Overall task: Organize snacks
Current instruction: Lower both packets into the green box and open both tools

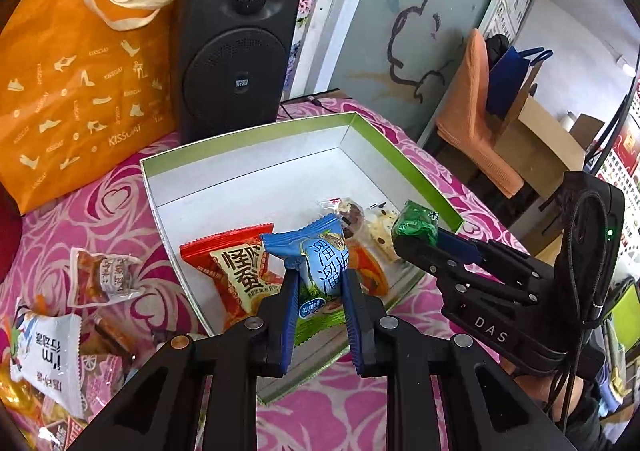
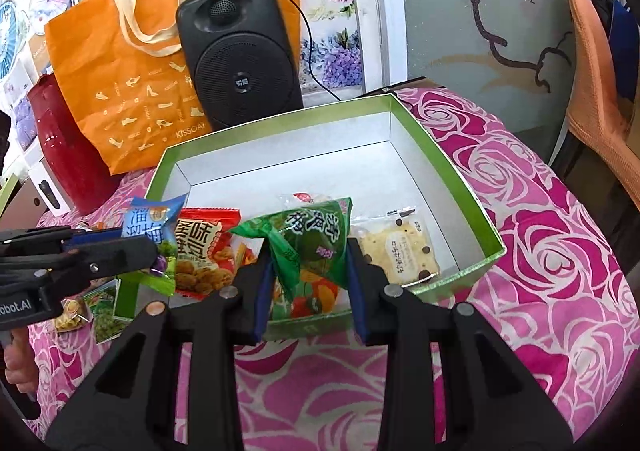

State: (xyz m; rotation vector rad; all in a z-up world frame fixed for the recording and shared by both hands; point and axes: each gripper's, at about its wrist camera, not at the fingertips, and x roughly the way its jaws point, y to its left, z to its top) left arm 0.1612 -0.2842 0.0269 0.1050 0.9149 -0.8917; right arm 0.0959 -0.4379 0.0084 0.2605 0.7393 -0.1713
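A green box with a white inside (image 1: 248, 131) (image 2: 448, 159) lies open on the pink rose tablecloth. My left gripper (image 1: 320, 275) is shut on a puffy blue snack packet (image 1: 324, 259), held over the box's near left corner. From the right, my right gripper (image 1: 412, 241) reaches over the rim, shut on a green snack packet (image 1: 416, 227). In the right wrist view the right gripper (image 2: 310, 251) pinches that green packet (image 2: 312, 239) above the box's near edge. The left gripper (image 2: 148, 251) holds the blue packet (image 2: 154, 223) at the left. A red packet (image 1: 232, 263) (image 2: 204, 247) and clear-wrapped crackers (image 2: 404, 247) lie in the box.
Several loose snacks (image 1: 104, 275) lie on the cloth left of the box. A black speaker (image 1: 236, 51) and an orange tote bag (image 1: 80, 83) stand right behind it, with a red bag (image 2: 60, 155) further left. An orange chair (image 2: 596, 99) sits beyond the table's right edge.
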